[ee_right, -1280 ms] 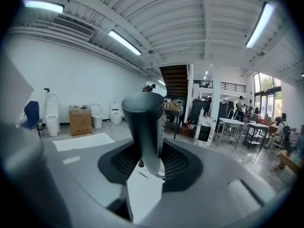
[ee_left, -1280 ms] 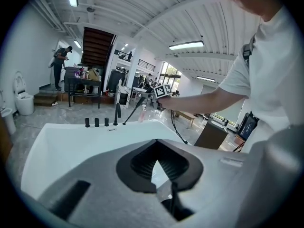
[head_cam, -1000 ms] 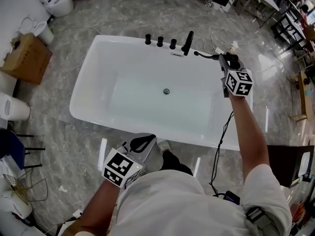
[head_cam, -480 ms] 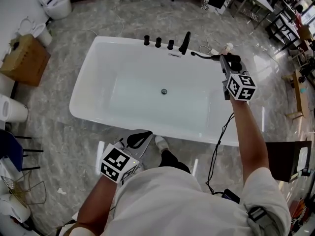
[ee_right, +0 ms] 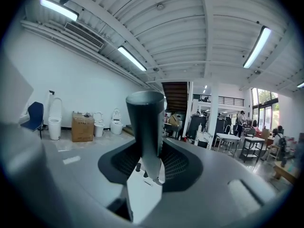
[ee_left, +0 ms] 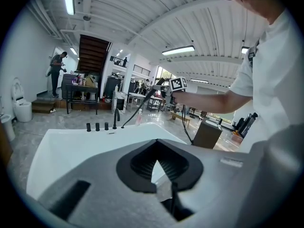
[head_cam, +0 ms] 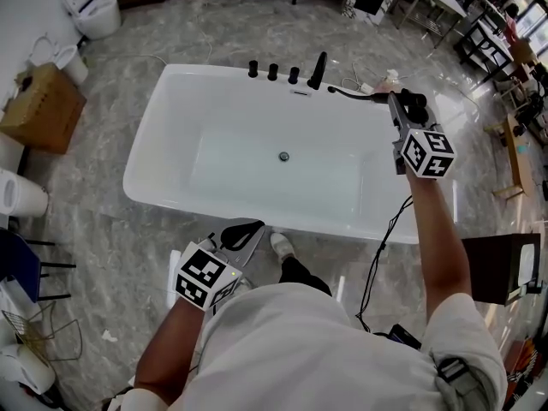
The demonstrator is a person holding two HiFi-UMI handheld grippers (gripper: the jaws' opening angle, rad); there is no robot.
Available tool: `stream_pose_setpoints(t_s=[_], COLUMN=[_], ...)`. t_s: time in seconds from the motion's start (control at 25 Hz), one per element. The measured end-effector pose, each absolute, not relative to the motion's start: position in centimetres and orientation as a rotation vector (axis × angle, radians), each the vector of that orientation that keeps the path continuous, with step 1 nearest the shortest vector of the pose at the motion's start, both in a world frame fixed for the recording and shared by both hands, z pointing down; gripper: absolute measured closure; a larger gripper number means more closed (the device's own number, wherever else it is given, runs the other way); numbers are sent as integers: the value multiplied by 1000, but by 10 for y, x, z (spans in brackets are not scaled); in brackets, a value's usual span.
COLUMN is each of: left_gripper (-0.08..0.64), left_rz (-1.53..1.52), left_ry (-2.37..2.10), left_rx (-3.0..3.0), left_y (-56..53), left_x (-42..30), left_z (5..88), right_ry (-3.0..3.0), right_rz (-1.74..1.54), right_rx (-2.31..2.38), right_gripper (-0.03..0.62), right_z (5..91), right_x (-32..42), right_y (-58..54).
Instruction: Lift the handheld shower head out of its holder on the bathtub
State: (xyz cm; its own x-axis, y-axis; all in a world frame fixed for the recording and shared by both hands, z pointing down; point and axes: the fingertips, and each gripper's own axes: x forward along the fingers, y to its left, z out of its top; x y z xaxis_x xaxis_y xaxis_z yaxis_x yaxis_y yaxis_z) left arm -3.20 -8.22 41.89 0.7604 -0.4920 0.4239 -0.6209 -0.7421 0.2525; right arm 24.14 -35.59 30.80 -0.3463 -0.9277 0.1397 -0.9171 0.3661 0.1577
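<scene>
The white bathtub point(head_cam: 154, 157) fills the middle of the head view, with three black knobs point(head_cam: 272, 71) and a black spout point(head_cam: 318, 70) on its far rim. My right gripper point(head_cam: 402, 103) hangs above the tub's far right corner, shut on the black handheld shower head point(head_cam: 411, 103). In the right gripper view the shower head point(ee_right: 145, 122) stands upright between the jaws. Its black hose point(head_cam: 351, 94) runs left toward the spout. My left gripper point(head_cam: 241, 235) is low at the tub's near side, shut and empty; its view looks across the tub point(ee_left: 71, 146).
A cardboard box point(head_cam: 41, 99) and toilets point(head_cam: 90, 7) stand at the left. A dark cable point(head_cam: 384, 238) hangs down the tub's right front. A brown chair point(head_cam: 501, 268) is at the right. The drain point(head_cam: 283, 156) marks the tub's middle.
My right gripper has risen and drifted right with the shower head, and the hose has come up with it. The left gripper has shifted slightly along the tub's near side.
</scene>
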Motion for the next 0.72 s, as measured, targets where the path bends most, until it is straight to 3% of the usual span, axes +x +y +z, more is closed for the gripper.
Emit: stream_pose_setpoints(t_s=[0.72], left_gripper=[554], left_rz=[449], left_ry=[-816], left_rx=[2604], left_y=[-41], left_x=[-53], left_z=[421], right_ry=[-2450], right_rz=[-151], right_rx=[1675], right_gripper=[448], right_z=[256], right_x=[216], right_y=[-257])
